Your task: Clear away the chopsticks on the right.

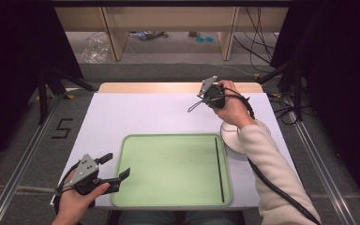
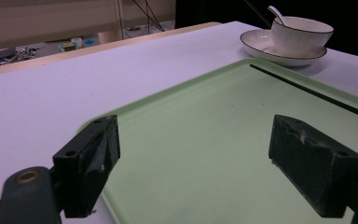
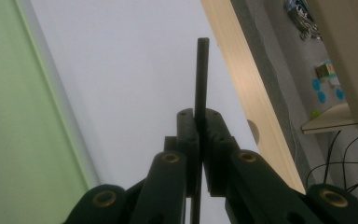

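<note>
Right claw [image 3: 198,140] pinches a thin black stick [image 3: 202,74] beyond the green tray [image 1: 168,168]; lower it level beside the tray's other stick [image 1: 219,168]; left claw [image 2: 205,163] spread

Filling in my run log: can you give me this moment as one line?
left gripper: open, at green tray's left edge | right gripper: shut on black chopstick | second chopstick: in tray | bowl: on saucer
</note>
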The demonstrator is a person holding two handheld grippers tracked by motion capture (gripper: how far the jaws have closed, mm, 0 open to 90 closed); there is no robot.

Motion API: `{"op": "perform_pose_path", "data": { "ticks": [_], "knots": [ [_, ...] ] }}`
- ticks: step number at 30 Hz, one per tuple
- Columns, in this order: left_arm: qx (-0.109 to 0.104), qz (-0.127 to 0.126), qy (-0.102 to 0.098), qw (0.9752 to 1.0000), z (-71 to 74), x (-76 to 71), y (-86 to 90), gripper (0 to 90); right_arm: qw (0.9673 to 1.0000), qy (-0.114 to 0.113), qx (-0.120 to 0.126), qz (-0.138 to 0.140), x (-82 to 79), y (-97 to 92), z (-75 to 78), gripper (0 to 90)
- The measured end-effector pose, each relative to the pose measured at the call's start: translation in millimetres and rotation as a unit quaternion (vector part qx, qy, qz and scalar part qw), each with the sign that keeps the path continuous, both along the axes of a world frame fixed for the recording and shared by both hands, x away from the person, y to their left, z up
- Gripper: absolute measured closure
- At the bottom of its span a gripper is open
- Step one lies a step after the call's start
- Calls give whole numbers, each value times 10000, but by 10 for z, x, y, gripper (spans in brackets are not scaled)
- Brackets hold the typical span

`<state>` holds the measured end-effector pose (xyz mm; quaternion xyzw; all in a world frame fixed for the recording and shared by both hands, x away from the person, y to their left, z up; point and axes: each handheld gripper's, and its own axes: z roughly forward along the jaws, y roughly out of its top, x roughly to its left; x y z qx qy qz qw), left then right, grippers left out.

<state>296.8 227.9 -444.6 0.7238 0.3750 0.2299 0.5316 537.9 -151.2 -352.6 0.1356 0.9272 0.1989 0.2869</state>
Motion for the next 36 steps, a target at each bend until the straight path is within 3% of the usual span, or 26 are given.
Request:
{"op": "perform_pose_path", "data": {
  "ticks": [3, 10, 11, 16, 17, 18, 21, 23, 25, 26, 27, 28, 29, 30, 31, 33, 34, 35, 36],
  "knots": [
    [-4, 0, -9, 10000, 1, -1, -7, 163, 9999, -120, 115, 25, -6, -3, 70, 878],
    [-30, -18, -15, 10000, -5, 2, -8, 163, 9949, -125, 980, -222, -56, -28, 224, 878],
    [-30, -18, -15, 10000, -5, 2, -8, 163, 9949, -125, 980, -222, -56, -28, 224, 878],
    [-48, -20, -6, 10000, -5, 2, -15, 163, 9857, -85, 1579, -583, -72, -85, 298, 879],
    [-48, -20, -6, 10000, -5, 2, -15, 163, 9857, -85, 1579, -583, -72, -85, 298, 879],
    [4, 3, -10, 10000, 2, -2, -8, 163, 9818, -25, 1746, -744, -72, -98, 313, 878],
    [-43, -22, -13, 10000, -5, 5, -8, 163, 9749, 122, 1988, -994, -70, -127, 345, 879],
    [-4, -1, -7, 10000, 1, -2, -6, 163, 9677, 308, 2185, -1216, -77, -137, 371, 878],
    [-10, 2, -3, 10000, 1, -1, -4, 163, 9629, 395, 2279, -1388, -81, -142, 395, 878],
    [-10, 2, -3, 10000, 1, -1, -4, 163, 9629, 395, 2279, -1388, -81, -142, 395, 878],
    [-9, 1, -1, 10000, 2, -1, -6, 163, 9559, 542, 2390, -1620, -87, -152, 430, 878],
    [-8, 1, -2, 10000, 2, -2, -6, 162, 9519, 644, 2450, -1721, -89, -158, 448, 878],
    [-8, 1, -2, 10000, 2, -2, -6, 163, 9519, 644, 2450, -1721, -89, -158, 448, 878],
    [-6, 0, -3, 10000, 3, -2, -6, 163, 9474, 777, 2479, -1871, -97, -160, 465, 878],
    [-10, 4, 2, 10000, 3, -2, -5, 163, 9372, 839, 2659, -2095, -101, -170, 472, 878],
    [3, 10, -13, 10000, 3, 0, -2, 163, 9246, 1090, 2788, -2357, -115, -194, 492, 878],
    [-11, 7, 5, 10000, 3, -2, -4, 163, 9246, 1090, 2788, -2357, -115, -194, 492, 878],
    [-43, -16, 27, 10000, 2, -5, -10, 162, 9133, 1276, 2836, -2630, -131, -204, 487, 878],
    [-36, -13, 25, 10000, 3, -5, -10, 163, 9079, 1376, 2839, -2759, -139, -209, 477, 878]
  ]
}}
